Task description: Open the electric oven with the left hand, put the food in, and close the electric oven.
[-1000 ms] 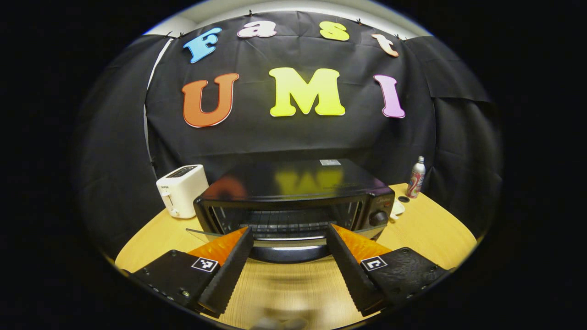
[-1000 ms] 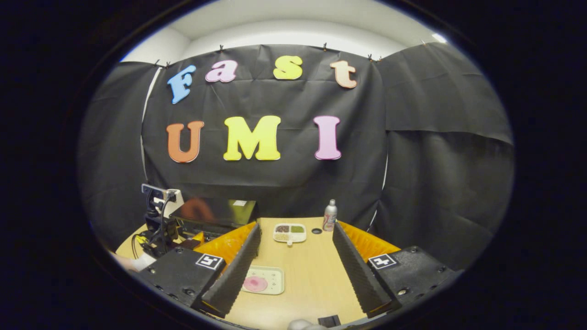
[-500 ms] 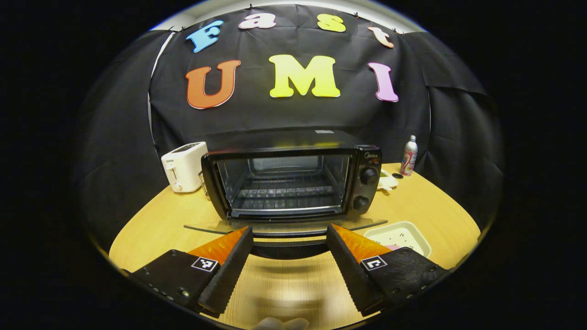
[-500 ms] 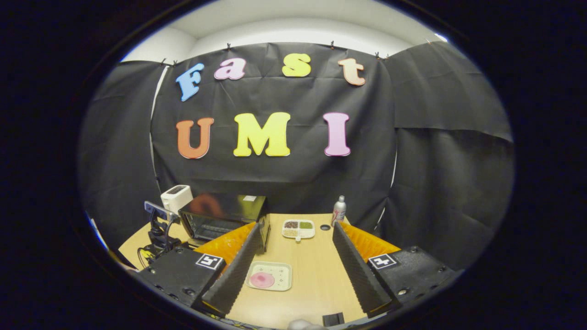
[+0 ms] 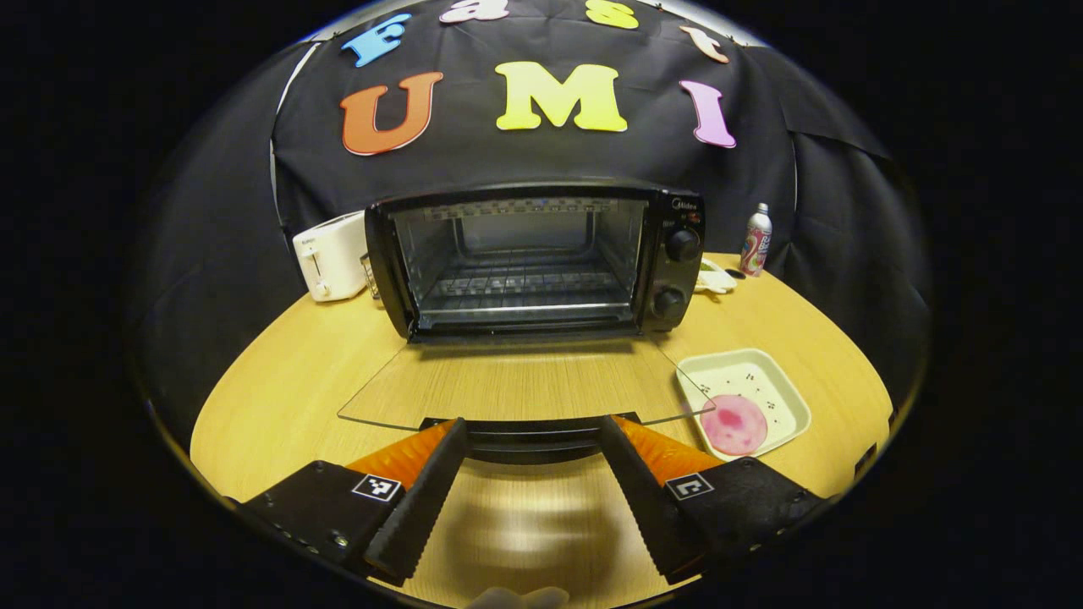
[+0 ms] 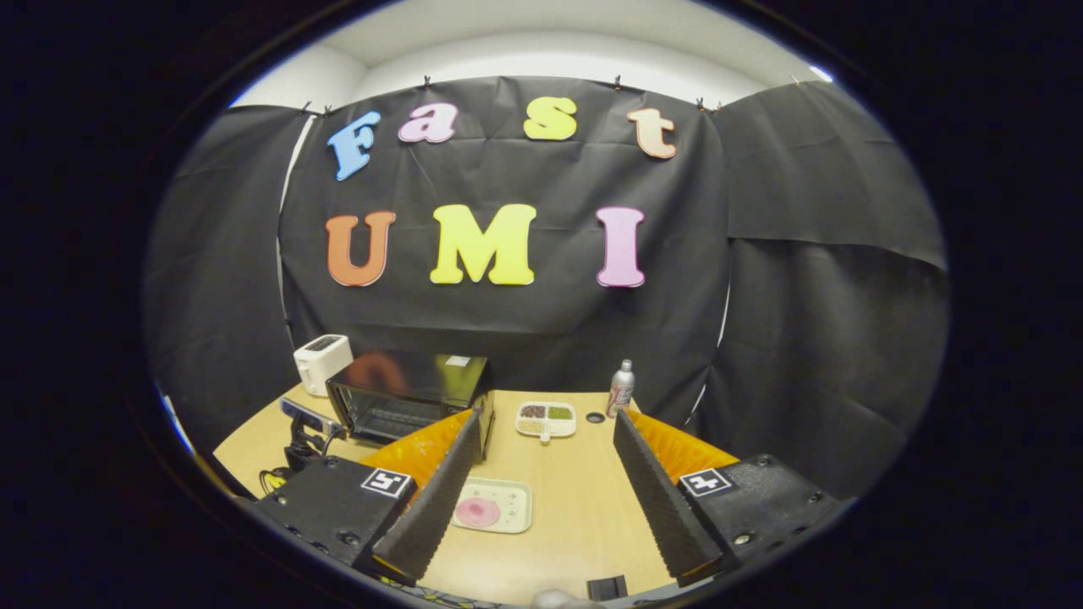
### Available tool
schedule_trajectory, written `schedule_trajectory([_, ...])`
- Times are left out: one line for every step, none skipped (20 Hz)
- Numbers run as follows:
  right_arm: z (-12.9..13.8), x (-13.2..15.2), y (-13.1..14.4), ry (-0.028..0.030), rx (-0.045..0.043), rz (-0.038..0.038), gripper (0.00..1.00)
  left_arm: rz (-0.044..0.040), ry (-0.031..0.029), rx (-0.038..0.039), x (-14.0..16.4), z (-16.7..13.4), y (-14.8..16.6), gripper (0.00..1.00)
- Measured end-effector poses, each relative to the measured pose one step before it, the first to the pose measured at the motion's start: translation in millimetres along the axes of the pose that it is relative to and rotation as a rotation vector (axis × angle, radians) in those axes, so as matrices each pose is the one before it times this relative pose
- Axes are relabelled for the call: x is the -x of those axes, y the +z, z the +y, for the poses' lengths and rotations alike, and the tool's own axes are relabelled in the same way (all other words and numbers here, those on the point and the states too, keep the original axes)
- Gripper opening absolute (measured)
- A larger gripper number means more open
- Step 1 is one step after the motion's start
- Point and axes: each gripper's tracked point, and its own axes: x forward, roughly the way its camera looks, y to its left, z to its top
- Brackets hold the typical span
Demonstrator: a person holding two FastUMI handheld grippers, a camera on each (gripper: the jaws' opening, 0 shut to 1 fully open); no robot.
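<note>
Now that the glass door (image 5: 520, 393) is lying flat, down from half-open, the left gripper (image 5: 525, 427) is spreading around its handle; the right gripper (image 6: 546, 423) is waiting released above the food tray (image 6: 495, 515), lower centre.

You see a table (image 5: 279, 397) of smooth, light wood with a soft shine. The oven (image 5: 541, 254) has a shiny black shell, a clear glass door (image 5: 525, 385) and a metal wire rack (image 5: 525, 283). The toaster (image 5: 328, 254) looks like smooth white plastic. The bottle (image 5: 755, 239) looks shiny. The tray (image 5: 774, 381) is smooth and pale.
</note>
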Motion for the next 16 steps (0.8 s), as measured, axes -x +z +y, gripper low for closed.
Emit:
schedule_trajectory([-0.29,0.35,0.35,-0.00188,0.00116,0.00171,0.98,0.02233,-0.00224,0.00514,-1.31,-1.26,-7.26,0.97])
schedule_trajectory([-0.32,-0.38,-0.36,-0.00032,0.0007,-0.00113,0.97,0.01483,-0.00108,0.0095,-2.8,0.22,-2.94,0.97])
schedule_trajectory([-0.63,-0.66,-0.18,-0.00261,0.00157,0.00303,0.97,0.00836,0.00021,0.01307,-4.67,-0.31,-3.24,0.97])
schedule_trajectory([0.19,-1.09,-0.73,0.00184,-0.0014,0.00159,0.97,0.01477,-0.00036,0.00005,-1.19,-1.74,-2.8,0.98])
schedule_trajectory([-0.2,-0.26,-1.09,-0.00107,0.0011,0.00247,0.97,-0.00098,-0.00066,-0.01051,-1.15,0.35,-2.04,0.98])
schedule_trajectory([-0.8,-1.09,-1.19,-0.00176,0.00319,0.00383,0.97,0.01342,0.00021,-0.01891,0.39,-1.6,-2.85,0.97])
schedule_trajectory([0.25,-1.08,-1.84,0.00088,0.00182,0.00355,0.97,0.00875,-0.00017,-0.01296,-1.16,-0.23,-3.01,0.97])
schedule_trajectory([0.31,-0.61,-2.62,-0.00063,0.00157,0.00666,0.97,0.0107,0.00059,-0.00643,-0.43,-0.73,-1.7,1.0])
schedule_trajectory([1.44,-1.81,-2.22,0.00393,-0.00028,0.00546,0.97,0.00363,-0.00003,0.00009,2.09,0.64,-1.31,0.97])
schedule_trajectory([1.15,-0.39,-1.6,0.00154,-0.00234,0.00479,1.0,-0.00172,-0.00019,0.00515,-0.34,0.0,1.98,0.98])
schedule_trajectory([0.09,-0.12,-0.62,0.00294,-0.00252,0.00273,0.98,0.00009,0.00021,0.00456,1.72,0.61,0.47,0.97])
schedule_trajectory([-0.19,-1.87,-0.75,0.001,-0.00179,-0.00067,0.98,-0.01567,-0.00025,0.00639,1.61,1.4,3.7,1.0])
schedule_trajectory([-2.23,-1.53,-1.72,-0.00426,0.00185,-0.00076,0.97,-0.02724,0.00107,0.00062,2.63,2.35,6.09,0.97])
schedule_trajectory([-3.23,-2.47,-2.62,-0.00792,0.00156,0.00692,0.97,-0.01911,-0.00061,-0.00172,3.93,1.63,5.57,0.97])
schedule_trajectory([0.16,-3.94,-6.43,0.00793,-0.00657,0.01355,0.97,-0.01576,-0.01145,0.00712,5.8,-0.11,5.83,0.97])
schedule_trajectory([-0.71,-5.25,-7.26,0.00649,-0.00663,0.02378,0.98,-0.02986,0.00429,-0.00077,7.53,2.36,8.93,0.97])
